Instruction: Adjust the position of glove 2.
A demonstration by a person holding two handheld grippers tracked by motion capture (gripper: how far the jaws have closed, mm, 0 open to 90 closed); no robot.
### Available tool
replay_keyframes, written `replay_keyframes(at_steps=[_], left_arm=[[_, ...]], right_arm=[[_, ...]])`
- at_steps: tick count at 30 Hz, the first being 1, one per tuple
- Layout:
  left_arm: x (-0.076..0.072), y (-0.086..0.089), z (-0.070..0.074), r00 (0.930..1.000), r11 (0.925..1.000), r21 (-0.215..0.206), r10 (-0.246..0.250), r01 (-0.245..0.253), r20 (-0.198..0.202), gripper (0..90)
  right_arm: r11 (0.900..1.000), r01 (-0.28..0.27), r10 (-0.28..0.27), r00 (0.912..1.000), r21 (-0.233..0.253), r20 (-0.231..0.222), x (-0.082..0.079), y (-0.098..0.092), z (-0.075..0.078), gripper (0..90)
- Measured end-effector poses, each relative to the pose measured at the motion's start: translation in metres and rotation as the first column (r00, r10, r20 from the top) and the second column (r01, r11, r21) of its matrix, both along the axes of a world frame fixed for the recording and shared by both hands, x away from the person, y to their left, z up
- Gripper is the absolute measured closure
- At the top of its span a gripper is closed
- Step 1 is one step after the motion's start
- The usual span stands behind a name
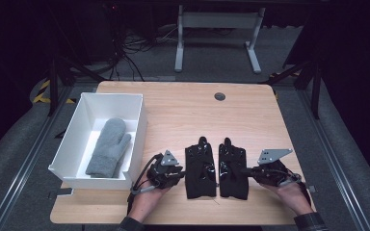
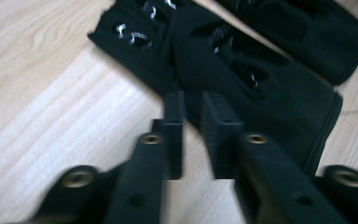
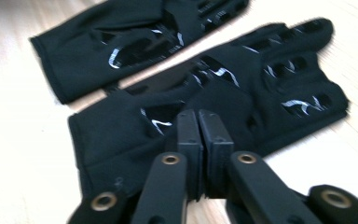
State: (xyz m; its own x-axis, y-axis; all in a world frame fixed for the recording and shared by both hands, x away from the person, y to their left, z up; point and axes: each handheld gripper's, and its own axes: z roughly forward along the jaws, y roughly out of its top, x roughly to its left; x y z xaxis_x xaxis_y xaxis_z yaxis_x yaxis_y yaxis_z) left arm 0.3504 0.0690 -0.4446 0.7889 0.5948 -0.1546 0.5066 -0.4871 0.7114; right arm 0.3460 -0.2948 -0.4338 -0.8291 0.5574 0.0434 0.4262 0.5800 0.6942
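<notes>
At the far left of the wooden table (image 1: 183, 108), a white open box (image 1: 72, 130) is seen, and a grey knitted mitten (image 1: 108, 147) is laid flat inside it, thumb toward the box's right wall. Just right of the box, near the table's front edge, the left gripper (image 1: 179, 172) is held in the person's left hand (image 1: 149, 190), with a grey three-cornered plate (image 1: 169, 158) on top. In the left gripper view its jaws are seen slightly parted, a narrow gap between them, their tips at the edge of the left black glove (image 2: 242, 84); nothing is seen clamped between them, though the view is blurred.

Two black gloves with glossy markings are laid side by side on the wood, fingers pointing away from the person, a thin strip of table between them: the left black glove (image 1: 201, 168) and the right black glove (image 1: 232, 168). In the right gripper view the jaws of the right gripper (image 3: 199, 116) are seen pressed together over the right black glove (image 3: 205, 116); whether fabric is pinched between them cannot be told. In the high view the right gripper (image 1: 244, 170) is held at that glove's right edge by the right hand (image 1: 289, 190).
</notes>
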Motion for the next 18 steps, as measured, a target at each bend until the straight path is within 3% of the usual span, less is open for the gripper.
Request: replay_keyframes(at_steps=[2,5,13,16,18], left_arm=[[0.004,-0.002,0.003,1.0,0.9999,-0.016,0.006,-0.006,-0.007,87.5],[0.009,-0.006,0.004,0.9998,0.9995,-0.027,0.018,-0.018,-0.013,87.0],[0.022,-0.014,-0.006,0.9965,0.9981,-0.014,0.058,-0.059,-0.06,67.2],[0.026,-0.018,-0.012,0.9941,0.9973,-0.009,0.072,-0.073,-0.081,64.9],[0.027,-0.022,-0.017,0.9937,0.9974,0.022,0.07,-0.069,-0.087,64.6]], right_arm=[[1.0,0.014,-0.014,0.9999,-0.007,-0.004,0.002,-0.004,-0.002,90.0],[0.999,0.029,-0.03,0.9995,-0.019,-0.007,0.004,-0.009,-0.003,90.0],[0.997,0.049,-0.05,0.9986,-0.051,-0.015,0.009,-0.015,-0.008,90.0],[0.997,0.053,-0.054,0.9983,-0.057,-0.019,0.011,-0.016,-0.009,90.0],[0.996,0.056,-0.057,0.9982,-0.071,-0.021,0.011,-0.016,-0.01,90.0]])
